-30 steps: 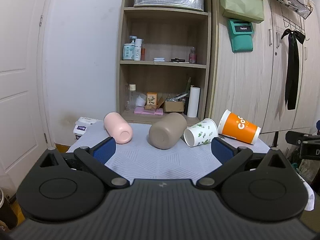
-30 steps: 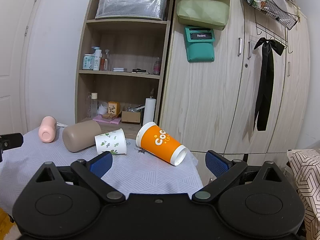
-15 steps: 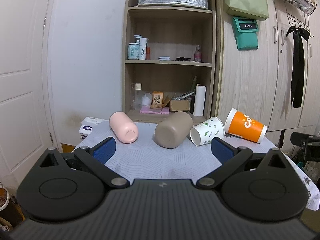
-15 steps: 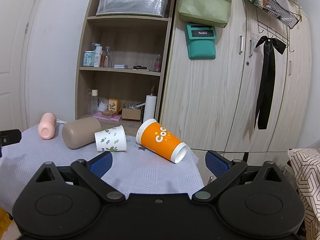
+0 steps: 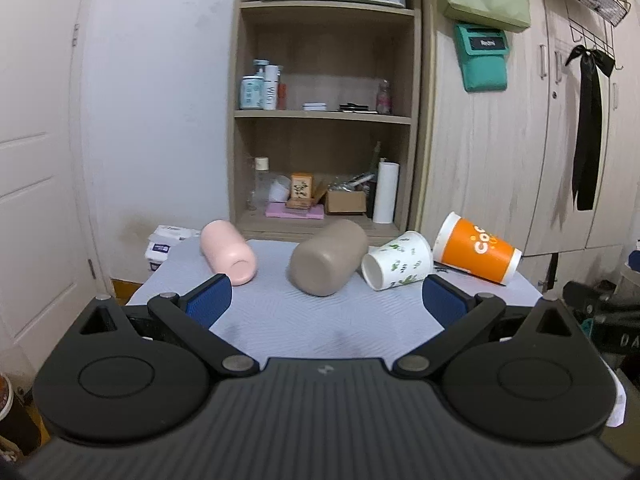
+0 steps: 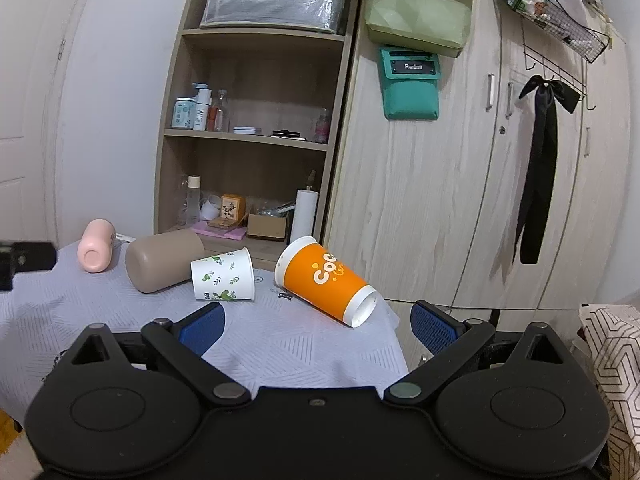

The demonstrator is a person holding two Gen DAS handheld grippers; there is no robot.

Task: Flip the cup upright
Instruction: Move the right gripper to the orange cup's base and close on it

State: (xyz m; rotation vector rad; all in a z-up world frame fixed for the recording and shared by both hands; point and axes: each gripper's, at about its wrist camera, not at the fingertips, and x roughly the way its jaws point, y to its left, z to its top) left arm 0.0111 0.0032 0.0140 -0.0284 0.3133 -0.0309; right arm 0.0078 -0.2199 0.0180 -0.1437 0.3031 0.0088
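Observation:
Several cups lie on their sides on a table with a grey-blue cloth [image 5: 320, 320]: a pink cup [image 5: 228, 252], a taupe cup [image 5: 328, 256], a white leaf-print paper cup [image 5: 398, 260] and an orange paper cup [image 5: 476, 250]. They also show in the right wrist view: pink cup [image 6: 96, 244], taupe cup [image 6: 164, 258], white cup [image 6: 222, 276], orange cup [image 6: 324, 280]. My left gripper [image 5: 326, 304] is open and empty, short of the taupe cup. My right gripper [image 6: 316, 328] is open and empty, short of the orange cup.
A wooden shelf unit [image 5: 324, 120] with bottles and boxes stands behind the table. Wardrobe doors [image 6: 480, 180] are to the right, a white door [image 5: 36, 180] to the left. The table's right edge [image 6: 396, 344] drops off beside the orange cup.
Both grippers have shifted slightly; the cups sit a little higher and larger in view. Nothing was taken hold of, and the cups have not moved.

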